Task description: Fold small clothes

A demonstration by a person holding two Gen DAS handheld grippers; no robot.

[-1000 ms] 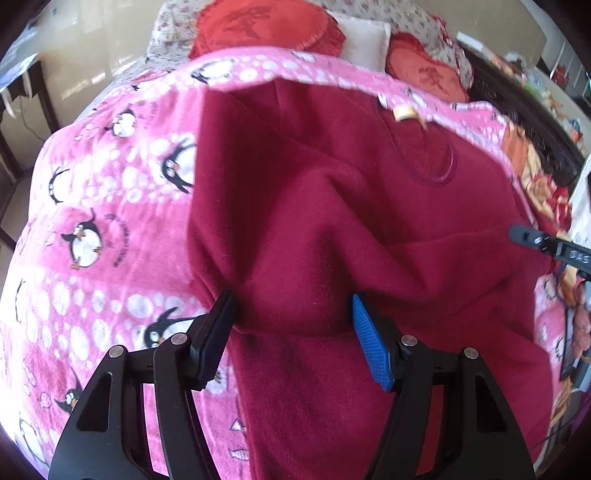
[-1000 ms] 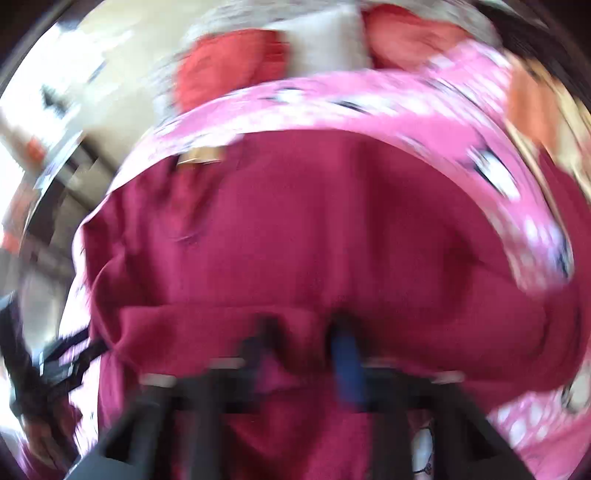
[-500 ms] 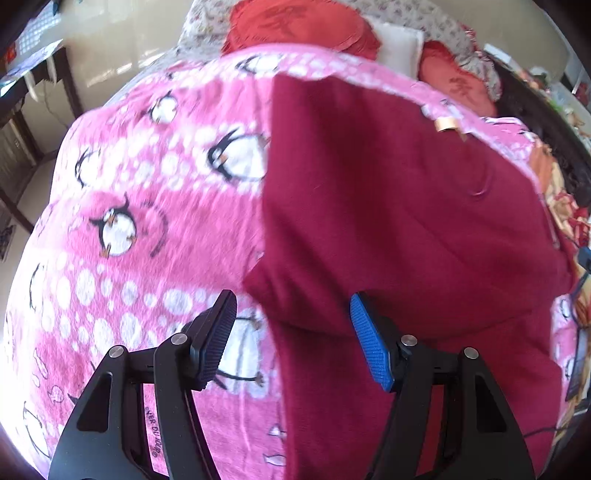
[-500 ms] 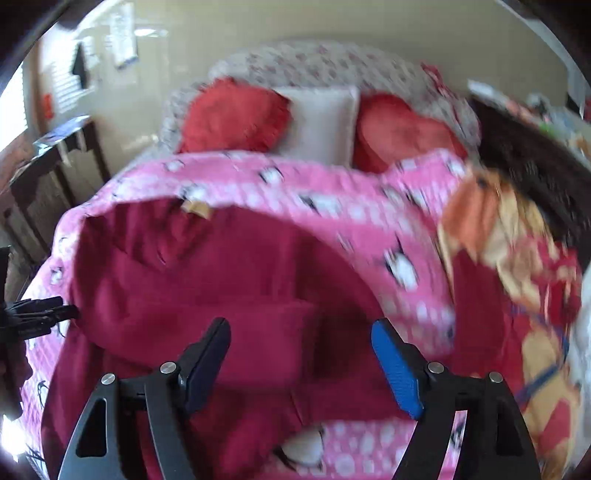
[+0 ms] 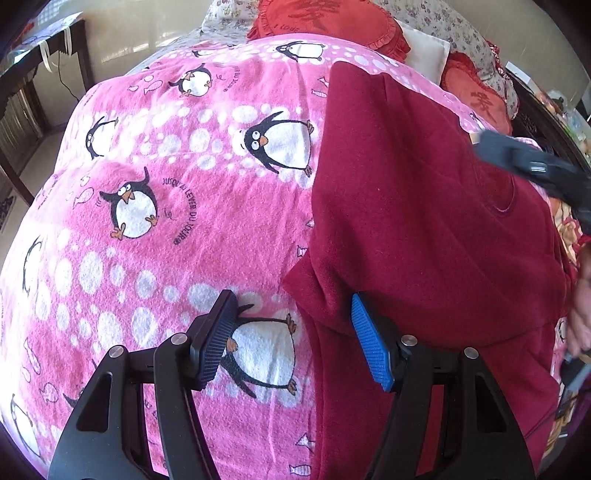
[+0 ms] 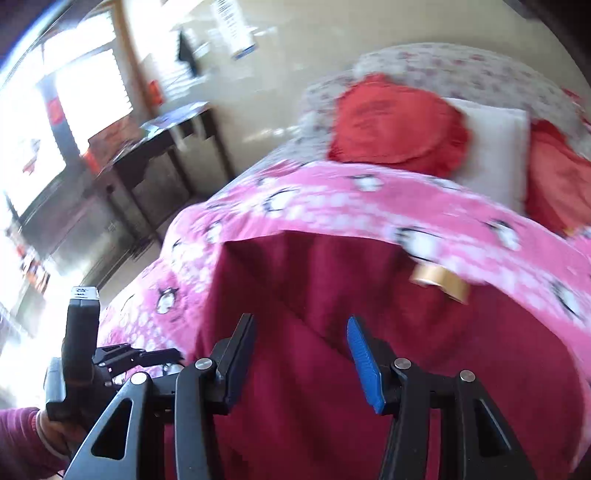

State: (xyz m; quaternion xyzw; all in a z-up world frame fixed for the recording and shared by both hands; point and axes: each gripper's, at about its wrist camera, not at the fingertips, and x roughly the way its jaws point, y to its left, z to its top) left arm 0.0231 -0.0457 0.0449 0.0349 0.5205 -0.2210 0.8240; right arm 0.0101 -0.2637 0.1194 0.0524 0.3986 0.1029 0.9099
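On the penguin blanket [image 5: 207,236] the maroon garment [image 5: 424,229] lies folded; my left gripper [image 5: 291,339] hangs open, now beside its edge, and my right gripper [image 6: 301,354], jaws just closing, empty, has swung clear.

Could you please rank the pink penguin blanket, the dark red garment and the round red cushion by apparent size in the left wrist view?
1. Pink penguin blanket
2. Dark red garment, not far behind
3. Round red cushion, farther away and cut off by the frame

One dark red garment [image 5: 424,229] lies on one pink blanket [image 5: 177,229]; far off sit two red cushions [image 6: 399,122], one white pillow [image 6: 495,147].
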